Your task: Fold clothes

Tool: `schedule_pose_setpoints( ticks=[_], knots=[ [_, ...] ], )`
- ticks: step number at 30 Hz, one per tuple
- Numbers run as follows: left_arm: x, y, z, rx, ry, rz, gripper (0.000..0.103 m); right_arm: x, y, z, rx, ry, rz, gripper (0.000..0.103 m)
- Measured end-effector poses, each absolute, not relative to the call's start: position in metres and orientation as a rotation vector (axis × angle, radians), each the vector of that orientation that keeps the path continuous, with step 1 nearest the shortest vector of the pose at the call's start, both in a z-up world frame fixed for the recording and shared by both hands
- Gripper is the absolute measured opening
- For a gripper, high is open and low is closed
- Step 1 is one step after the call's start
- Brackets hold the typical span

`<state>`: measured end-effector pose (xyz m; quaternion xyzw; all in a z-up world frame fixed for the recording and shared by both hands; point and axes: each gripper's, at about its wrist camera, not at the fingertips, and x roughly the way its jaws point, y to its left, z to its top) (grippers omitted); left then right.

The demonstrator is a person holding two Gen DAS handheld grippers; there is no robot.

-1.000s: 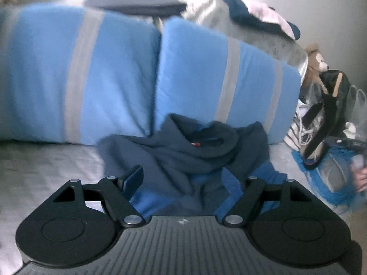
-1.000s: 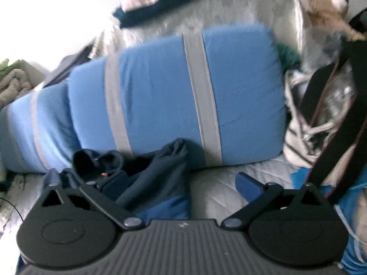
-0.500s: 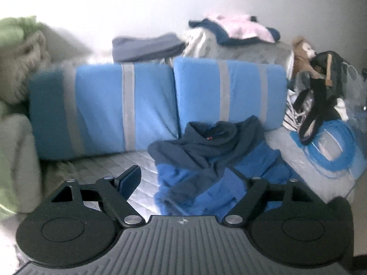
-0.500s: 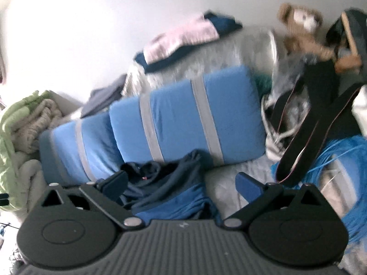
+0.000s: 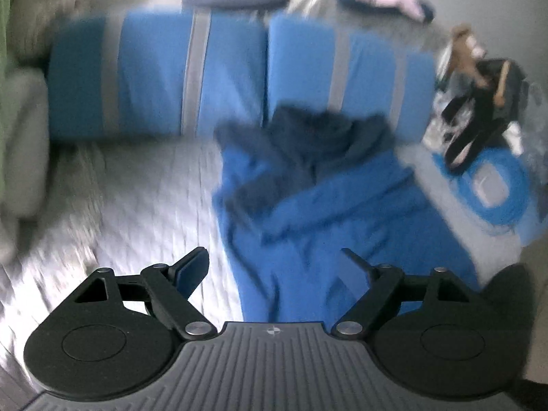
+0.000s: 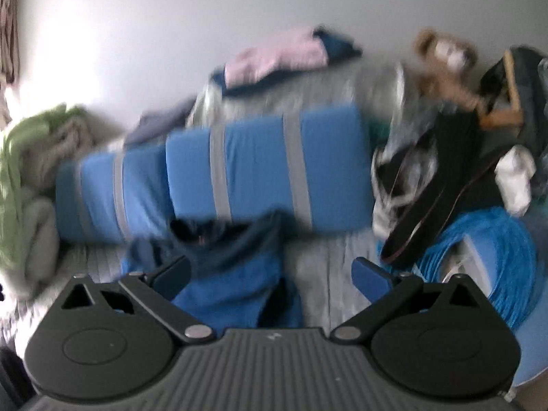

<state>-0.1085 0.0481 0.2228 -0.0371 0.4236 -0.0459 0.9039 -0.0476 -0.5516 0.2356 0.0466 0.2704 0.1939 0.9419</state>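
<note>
A crumpled blue and navy garment (image 5: 328,205) lies on the grey bed, its navy part against the blue pillows. It also shows in the right wrist view (image 6: 233,274). My left gripper (image 5: 274,267) is open and empty, above the garment's near left edge. My right gripper (image 6: 274,274) is open and empty, over the garment's right edge and the bare bed. Both views are blurred.
Two blue pillows with grey stripes (image 5: 222,75) stand behind the garment. Folded clothes (image 6: 281,58) lie on a grey pile behind them. A teddy bear (image 6: 445,54), black straps (image 6: 428,198) and a blue cable coil (image 6: 479,257) sit at the right. Green and beige blankets (image 6: 24,157) are at the left.
Both grippers have pulled back from the pillows and risen, so more of the bed and garment shows. Both stay open and empty.
</note>
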Motion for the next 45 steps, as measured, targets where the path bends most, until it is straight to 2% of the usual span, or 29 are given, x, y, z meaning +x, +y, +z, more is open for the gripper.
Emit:
schedule_pose_setpoints(
  ticks=[7,13,25,29,33,36,40,42,44,45],
  knots=[
    [-0.092,0.058,0.103,-0.194,0.988,-0.025,0.081,-0.011,-0.548,0.141,0.042,0.671,0.423,0.103],
    [-0.086,0.074,0.049,-0.392,1.089,-0.068,0.080,0.008,-0.554,0.080,0.110,0.781,0.486,0.103],
    [-0.097,0.092,0.021,-0.640,1.085,-0.250,0.080,0.026,-0.582,-0.006,0.309,0.968,0.551,0.101],
    [-0.096,0.097,0.015,-0.727,1.103,-0.286,0.080,0.021,-0.588,-0.029,0.385,1.047,0.610,0.096],
    [-0.095,0.096,0.010,-0.743,1.125,-0.310,0.079,0.011,-0.597,-0.038,0.408,1.070,0.661,0.083],
    [-0.095,0.091,0.005,-0.749,1.157,-0.329,0.070,0.005,-0.604,-0.040,0.445,1.073,0.707,0.075],
    [-0.095,0.085,0.005,-0.722,1.158,-0.313,0.068,-0.002,-0.599,-0.042,0.442,1.088,0.767,0.073],
    [-0.096,0.087,0.003,-0.754,1.147,-0.286,0.059,-0.005,-0.592,-0.043,0.430,1.089,0.769,0.070],
    [-0.101,0.091,-0.001,-0.793,1.141,-0.230,0.033,-0.007,-0.584,-0.043,0.417,1.091,0.769,0.054],
    [-0.104,0.093,-0.003,-0.809,1.140,-0.200,0.025,-0.010,-0.578,-0.041,0.391,1.087,0.763,0.033]
  ],
)
